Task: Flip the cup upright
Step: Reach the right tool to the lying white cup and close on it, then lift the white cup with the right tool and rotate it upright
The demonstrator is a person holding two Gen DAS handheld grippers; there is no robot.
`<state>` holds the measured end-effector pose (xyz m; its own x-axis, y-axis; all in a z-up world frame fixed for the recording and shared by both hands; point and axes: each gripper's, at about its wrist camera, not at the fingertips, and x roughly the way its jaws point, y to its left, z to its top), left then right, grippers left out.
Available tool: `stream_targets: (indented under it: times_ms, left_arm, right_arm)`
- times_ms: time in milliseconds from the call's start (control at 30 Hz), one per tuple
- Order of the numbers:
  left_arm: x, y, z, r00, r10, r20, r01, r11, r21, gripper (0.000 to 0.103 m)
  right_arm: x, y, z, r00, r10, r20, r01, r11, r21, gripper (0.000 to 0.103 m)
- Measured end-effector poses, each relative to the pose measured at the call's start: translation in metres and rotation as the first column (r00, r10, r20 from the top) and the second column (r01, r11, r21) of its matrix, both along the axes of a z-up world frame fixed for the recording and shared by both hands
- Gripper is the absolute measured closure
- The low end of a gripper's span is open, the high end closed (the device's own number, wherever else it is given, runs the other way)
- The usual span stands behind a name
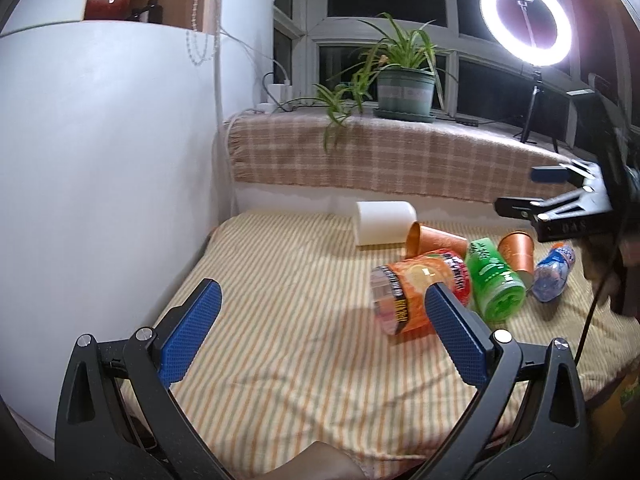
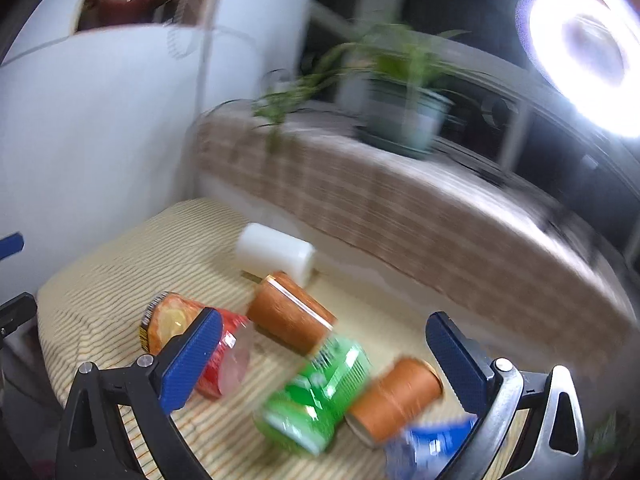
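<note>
Several cups lie tipped over on the striped tablecloth (image 1: 280, 320). An orange cup (image 1: 412, 300) lies nearest my left gripper (image 1: 324, 308), which is open and empty above the cloth. Behind it lie a red cup (image 1: 458, 270), a green cup (image 1: 496, 284), and two brown cups (image 1: 436, 240) (image 1: 518, 250). My right gripper (image 2: 324, 336) is open and empty, hovering above the green cup (image 2: 316, 392) and brown cups (image 2: 292, 316) (image 2: 396, 396). It also shows in the left wrist view (image 1: 520, 190), up at the right edge. The right wrist view is blurred.
A white roll (image 1: 384, 224) lies at the back of the table. A crushed blue bottle (image 1: 554, 272) lies right of the cups. A white wall (image 1: 100, 160) bounds the left. A checked cloth ledge (image 1: 400, 160) with a potted plant (image 1: 404, 88) and ring light (image 1: 526, 20) stands behind.
</note>
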<state>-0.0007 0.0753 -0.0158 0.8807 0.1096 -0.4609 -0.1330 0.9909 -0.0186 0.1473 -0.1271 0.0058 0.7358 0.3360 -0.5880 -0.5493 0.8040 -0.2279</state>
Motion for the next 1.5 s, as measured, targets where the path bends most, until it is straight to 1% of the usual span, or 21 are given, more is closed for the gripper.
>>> stream_targets:
  times_ms: [67, 133, 233, 367, 467, 600, 700, 833, 933, 1067, 1133, 1200, 1233, 1433, 1500]
  left_arm:
    - [0.000, 0.006, 0.000, 1.000, 0.011, -0.003, -0.011, 1.000, -0.004, 0.000]
    - [-0.001, 0.013, -0.002, 1.000, 0.024, -0.011, -0.024, 1.000, -0.004, 0.000]
    - [-0.001, 0.021, -0.004, 0.999, 0.043, -0.020, -0.043, 0.999, -0.005, 0.000]
    - [0.000, 0.039, -0.007, 0.995, 0.093, -0.042, -0.093, 0.996, -0.016, 0.000]
    - [0.001, 0.050, -0.009, 0.990, 0.127, -0.056, -0.128, 0.992, -0.009, 0.000]
    - [0.001, 0.063, -0.010, 0.983, 0.172, -0.072, -0.172, 0.985, 0.003, 0.000]
    - [0.002, 0.073, -0.011, 0.976, 0.202, -0.084, -0.202, 0.979, 0.004, 0.000]
    - [0.007, 0.082, -0.013, 0.970, 0.225, -0.095, -0.226, 0.974, -0.002, 0.000]
    - [0.013, 0.086, -0.015, 0.969, 0.224, -0.102, -0.226, 0.974, -0.005, 0.000]
    - [0.019, 0.085, -0.018, 0.969, 0.219, -0.112, -0.222, 0.975, -0.009, 0.000]
    - [0.018, 0.086, -0.020, 0.969, 0.218, -0.116, -0.220, 0.975, -0.007, 0.000]
    - [0.017, 0.085, -0.020, 0.968, 0.219, -0.121, -0.221, 0.975, -0.006, 0.000]
    - [0.017, 0.086, -0.020, 0.967, 0.221, -0.123, -0.223, 0.975, -0.006, 0.000]
    - [0.017, 0.086, -0.017, 0.967, 0.228, -0.118, -0.230, 0.973, -0.004, 0.000]
    - [0.017, 0.085, -0.017, 0.968, 0.224, -0.115, -0.226, 0.974, -0.003, 0.000]
  right_arm:
    - [0.013, 0.017, 0.000, 0.996, 0.084, -0.026, -0.085, 0.996, -0.038, 0.000]
    - [0.026, 0.033, -0.003, 0.989, 0.141, -0.054, -0.144, 0.987, -0.073, 0.000]
    - [0.051, 0.058, -0.013, 0.973, 0.202, -0.108, -0.216, 0.968, -0.127, 0.002]
    - [0.083, 0.087, -0.027, 0.947, 0.261, -0.185, -0.293, 0.940, -0.177, 0.002]
    - [0.108, 0.113, -0.044, 0.916, 0.312, -0.252, -0.373, 0.894, -0.247, 0.002]
    - [0.127, 0.143, -0.067, 0.893, 0.346, -0.288, -0.435, 0.831, -0.348, 0.002]
    - [0.143, 0.159, -0.084, 0.884, 0.341, -0.320, -0.453, 0.794, -0.405, 0.003]
    - [0.155, 0.169, -0.107, 0.873, 0.338, -0.351, -0.479, 0.726, -0.494, 0.004]
    - [0.163, 0.173, -0.122, 0.876, 0.322, -0.359, -0.476, 0.699, -0.534, 0.004]
    - [0.167, 0.178, -0.137, 0.878, 0.315, -0.360, -0.473, 0.683, -0.556, 0.006]
    - [0.169, 0.180, -0.146, 0.879, 0.309, -0.363, -0.472, 0.672, -0.570, 0.009]
    - [0.171, 0.177, -0.152, 0.881, 0.304, -0.362, -0.468, 0.664, -0.583, 0.015]
    - [0.172, 0.177, -0.155, 0.886, 0.301, -0.353, -0.461, 0.662, -0.591, 0.017]
    - [0.175, 0.171, -0.158, 0.893, 0.297, -0.339, -0.446, 0.680, -0.582, 0.019]
    - [0.174, 0.168, -0.154, 0.895, 0.299, -0.330, -0.441, 0.692, -0.571, 0.020]
